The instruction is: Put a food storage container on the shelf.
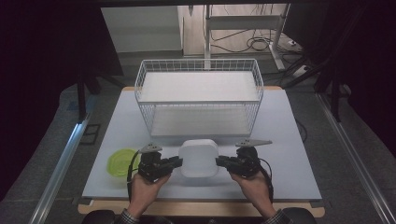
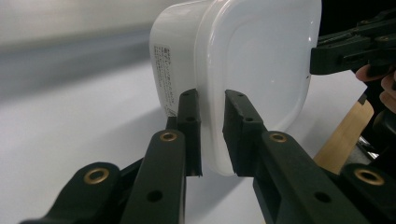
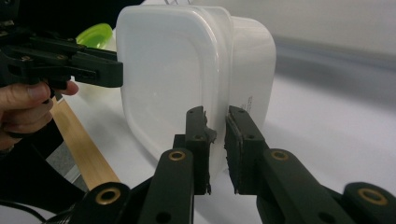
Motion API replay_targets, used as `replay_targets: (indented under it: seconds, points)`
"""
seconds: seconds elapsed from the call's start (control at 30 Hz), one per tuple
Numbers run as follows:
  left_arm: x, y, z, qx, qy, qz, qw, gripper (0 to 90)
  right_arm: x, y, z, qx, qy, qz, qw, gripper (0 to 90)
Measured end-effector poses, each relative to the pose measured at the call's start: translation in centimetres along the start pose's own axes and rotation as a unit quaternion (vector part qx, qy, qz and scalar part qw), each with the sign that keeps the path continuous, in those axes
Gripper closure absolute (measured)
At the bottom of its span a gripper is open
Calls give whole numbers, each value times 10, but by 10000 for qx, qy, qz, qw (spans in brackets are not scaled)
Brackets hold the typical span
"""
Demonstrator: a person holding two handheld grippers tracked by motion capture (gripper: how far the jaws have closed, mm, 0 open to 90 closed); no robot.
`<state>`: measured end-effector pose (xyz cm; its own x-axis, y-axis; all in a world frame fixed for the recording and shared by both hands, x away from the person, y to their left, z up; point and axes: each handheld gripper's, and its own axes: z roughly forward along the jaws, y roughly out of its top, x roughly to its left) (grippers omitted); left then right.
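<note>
- Near the table's (image 1: 289,140) front edge, the white lidded container (image 1: 198,157) sits before the wire basket (image 1: 199,95).
- Left gripper (image 1: 176,162) pinches its left rim.
- Right gripper (image 1: 220,161) pinches its right rim.
- Green lid (image 1: 122,162) lies just left.

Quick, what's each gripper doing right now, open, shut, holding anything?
Left gripper: shut on the rim of the white container.
Right gripper: shut on the container's opposite rim.

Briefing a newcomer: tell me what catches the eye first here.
The white lidded container at the table's near edge, pinched at its rim from both sides by the left gripper and right gripper. Behind it stands a white wire basket; a green lid lies at the left.
</note>
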<state>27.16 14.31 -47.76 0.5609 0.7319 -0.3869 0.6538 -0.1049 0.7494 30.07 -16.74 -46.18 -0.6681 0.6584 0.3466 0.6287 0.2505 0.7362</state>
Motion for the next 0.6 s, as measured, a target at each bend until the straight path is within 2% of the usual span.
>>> replay_targets:
  seconds: [0.3,0.5,0.6]
  points:
    - [-9,31,-12,-263,110,311,9991,779,0,25,-14,-294,43,-223,9993,796]
    - [-12,52,-19,-472,163,437,9978,780,1,47,-22,-497,45,-390,9980,796]
    - [-14,62,-22,-533,194,473,9973,781,-2,56,-24,-565,85,-375,9977,796]
